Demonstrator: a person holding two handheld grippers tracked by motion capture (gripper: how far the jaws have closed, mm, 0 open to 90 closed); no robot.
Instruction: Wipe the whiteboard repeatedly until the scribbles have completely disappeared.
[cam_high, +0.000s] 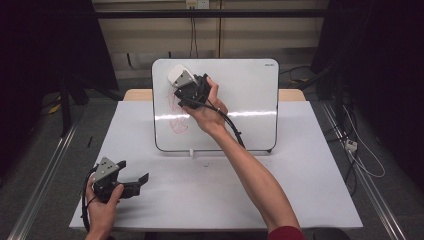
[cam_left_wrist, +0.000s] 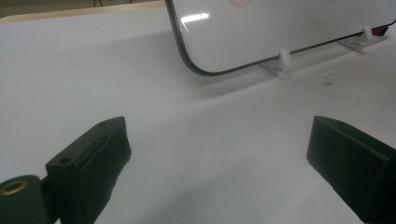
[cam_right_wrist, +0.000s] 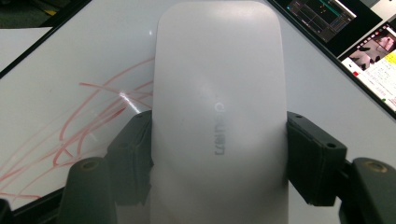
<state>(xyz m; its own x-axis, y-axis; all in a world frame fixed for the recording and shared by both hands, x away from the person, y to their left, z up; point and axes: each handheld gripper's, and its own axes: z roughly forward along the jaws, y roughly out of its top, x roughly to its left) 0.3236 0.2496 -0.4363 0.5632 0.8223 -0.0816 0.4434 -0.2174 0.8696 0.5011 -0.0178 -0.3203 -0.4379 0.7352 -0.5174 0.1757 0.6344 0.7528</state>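
The right gripper (cam_right_wrist: 219, 154) has its jaws clamped on the two long sides of a white eraser (cam_right_wrist: 219, 107), held flat against the whiteboard (cam_high: 250, 100) beside red scribbles (cam_right_wrist: 88, 126). The whiteboard stands upright on small white feet at the back of the counter (cam_high: 300, 190). The left gripper (cam_high: 137, 181) rests low on the counter's near left part, jaws wide apart, with nothing between them.

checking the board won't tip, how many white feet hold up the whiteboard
2 show. One white foot is under the whiteboard near its rounded lower corner on the left tongs' side; the other foot sits farther along the bottom edge. The arm covers part of that edge in the high view.
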